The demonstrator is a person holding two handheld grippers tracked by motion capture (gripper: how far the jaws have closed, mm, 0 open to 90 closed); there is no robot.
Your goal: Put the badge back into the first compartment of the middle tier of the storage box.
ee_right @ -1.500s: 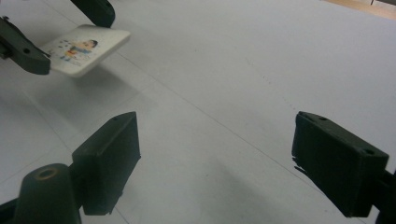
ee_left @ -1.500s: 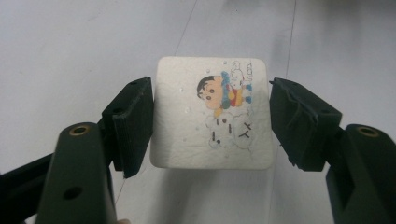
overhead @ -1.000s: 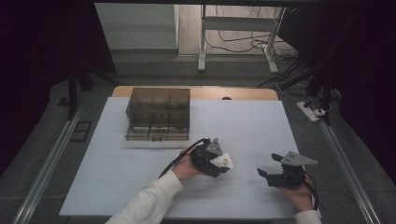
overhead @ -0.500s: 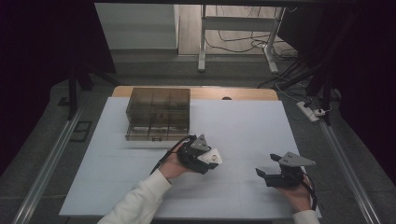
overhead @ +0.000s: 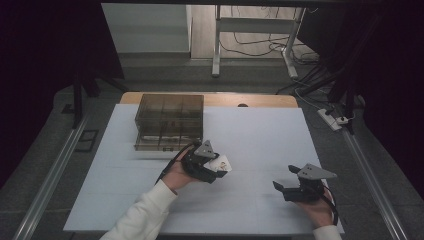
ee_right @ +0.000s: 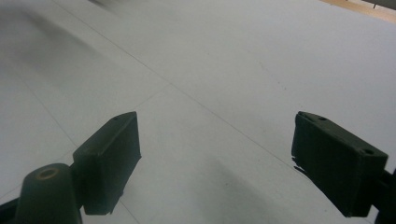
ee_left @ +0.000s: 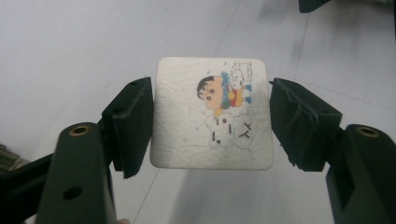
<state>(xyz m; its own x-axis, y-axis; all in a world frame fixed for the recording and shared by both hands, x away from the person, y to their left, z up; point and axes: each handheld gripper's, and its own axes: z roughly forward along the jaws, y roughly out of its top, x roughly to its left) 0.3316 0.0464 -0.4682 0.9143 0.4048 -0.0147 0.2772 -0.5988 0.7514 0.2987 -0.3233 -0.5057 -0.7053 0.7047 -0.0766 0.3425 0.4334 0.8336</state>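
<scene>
A: We log the table point(overhead: 260, 125) first: white, matte sheet faintly creased into panels, with a wooden edge showing at the far side. On its far left part sits the compartment box point(overhead: 169, 121), smoky translucent plastic, rectangular, divided by thin inner walls.

B: Agreed. Arms next. We see the left forearm in a white sleeve point(overhead: 142, 215) entering from the bottom and angling up to the right; the left gripper point(overhead: 220, 164) is held just in front of the box, above the sheet.

A: The left gripper is clamped on the coaster point(ee_left: 212, 112), each jaw pressing one of its side edges. We note a square, rounded-cornered white pad with a pebbled, felt-like face and a printed cartoon child.

B: The right gripper point(overhead: 280, 188) sits low near the front right edge, pointing left. Its jaws stand wide apart with nothing between them, their dark pads blocky and matte.
</scene>
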